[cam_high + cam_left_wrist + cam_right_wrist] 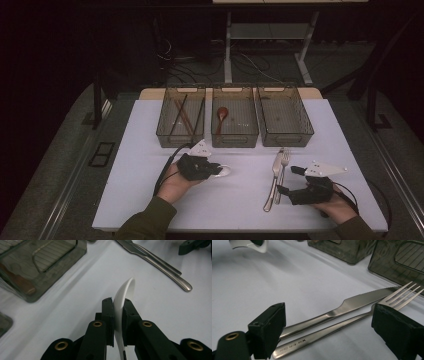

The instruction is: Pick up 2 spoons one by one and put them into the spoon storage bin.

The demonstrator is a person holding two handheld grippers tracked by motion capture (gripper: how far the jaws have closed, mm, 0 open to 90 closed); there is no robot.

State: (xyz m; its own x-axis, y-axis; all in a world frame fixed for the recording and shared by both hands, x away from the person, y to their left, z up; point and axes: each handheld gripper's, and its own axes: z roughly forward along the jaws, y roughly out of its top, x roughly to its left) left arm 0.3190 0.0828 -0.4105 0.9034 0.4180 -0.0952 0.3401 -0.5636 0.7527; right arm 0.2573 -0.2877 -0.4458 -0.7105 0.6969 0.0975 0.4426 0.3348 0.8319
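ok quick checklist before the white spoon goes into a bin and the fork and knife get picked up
1. Left gripper clamped on the white spoon: ok, both pads press on it.
2. Spoon level in the grip: cannot tell, it is seen edge on.
3. Middle bin has room: ok, one brown spoon lies in it.
4. Right gripper open: ok, jaws stand wide.
5. Right gripper lined up on one piece: not ok, the knife and fork lie side by side, both handles between the jaws.
6. Right bin free for cutlery: ok, looks empty.
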